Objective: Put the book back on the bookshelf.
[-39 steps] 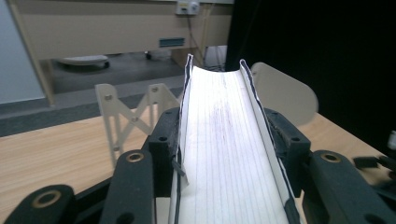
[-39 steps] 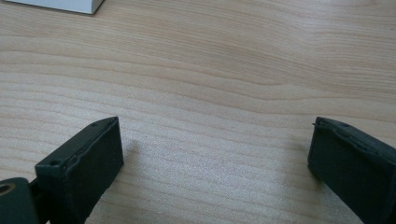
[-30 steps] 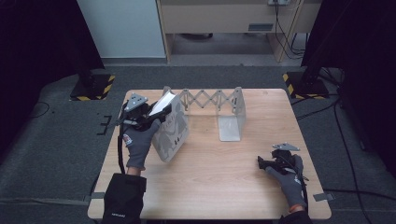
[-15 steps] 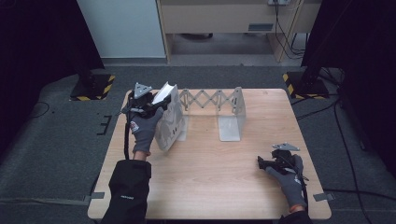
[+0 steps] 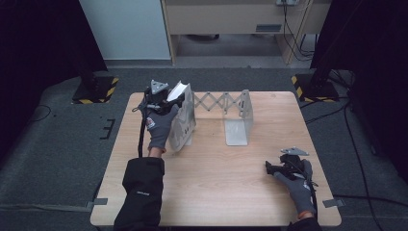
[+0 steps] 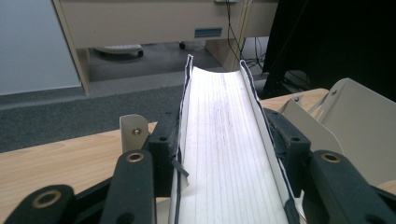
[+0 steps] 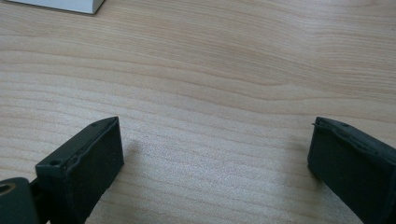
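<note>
A thick book with a pale cover hangs upright from my left gripper at the back left of the table. The jaws are shut across its top, one on each cover. The left gripper view looks along the white page edge, with black pads pressed on both sides. A grey expanding book rack stands just right of the book, and its plates show beside the pages. I cannot tell whether the book's lower edge touches the table. My right gripper rests open at the front right, over bare wood.
The rack's right end plate stands near the table's back centre. The wooden table is bare across its middle and front. Black stands with yellow-striped feet sit on the floor behind both back corners.
My left hand has carried the book away from me toward the rack's left end, and the book has come more upright. The right gripper has stayed put.
</note>
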The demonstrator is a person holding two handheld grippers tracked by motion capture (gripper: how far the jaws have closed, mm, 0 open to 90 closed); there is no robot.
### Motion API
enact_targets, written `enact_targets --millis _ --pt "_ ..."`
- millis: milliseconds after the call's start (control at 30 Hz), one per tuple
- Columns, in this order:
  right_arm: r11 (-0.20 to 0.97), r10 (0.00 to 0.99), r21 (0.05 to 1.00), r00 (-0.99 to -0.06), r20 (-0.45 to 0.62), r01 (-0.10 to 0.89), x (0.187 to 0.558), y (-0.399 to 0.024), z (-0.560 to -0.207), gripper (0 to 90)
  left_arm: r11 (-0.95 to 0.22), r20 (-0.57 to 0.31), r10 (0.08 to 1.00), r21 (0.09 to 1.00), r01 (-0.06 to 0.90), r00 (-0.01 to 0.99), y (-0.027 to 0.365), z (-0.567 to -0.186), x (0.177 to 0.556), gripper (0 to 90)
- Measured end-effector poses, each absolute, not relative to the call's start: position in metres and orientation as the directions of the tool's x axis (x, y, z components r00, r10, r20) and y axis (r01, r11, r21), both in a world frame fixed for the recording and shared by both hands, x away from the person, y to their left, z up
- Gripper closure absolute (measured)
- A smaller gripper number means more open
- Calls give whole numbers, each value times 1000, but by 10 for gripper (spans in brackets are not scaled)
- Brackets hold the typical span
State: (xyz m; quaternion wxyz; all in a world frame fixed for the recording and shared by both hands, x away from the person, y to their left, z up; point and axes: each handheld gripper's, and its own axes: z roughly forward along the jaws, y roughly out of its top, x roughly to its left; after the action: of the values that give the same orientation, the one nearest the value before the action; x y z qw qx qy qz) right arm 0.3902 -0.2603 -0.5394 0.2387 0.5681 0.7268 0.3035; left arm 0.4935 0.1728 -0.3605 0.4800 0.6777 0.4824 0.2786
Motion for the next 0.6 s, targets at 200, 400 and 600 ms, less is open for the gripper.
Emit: enact_targets --millis 200,400,600 --pt "167 972 712 -237 -1 682 390 -260 -539 37 -84 -65 931 919 385 359 167 -364 502 521" --pt "168 971 712 -239 0 681 390 -260 -539 37 -92 -50 936 920 381 347 160 -370 508 521" --pt "168 971 712 -239 0 681 390 -260 -539 37 -96 -37 943 921 378 331 157 -377 513 520"
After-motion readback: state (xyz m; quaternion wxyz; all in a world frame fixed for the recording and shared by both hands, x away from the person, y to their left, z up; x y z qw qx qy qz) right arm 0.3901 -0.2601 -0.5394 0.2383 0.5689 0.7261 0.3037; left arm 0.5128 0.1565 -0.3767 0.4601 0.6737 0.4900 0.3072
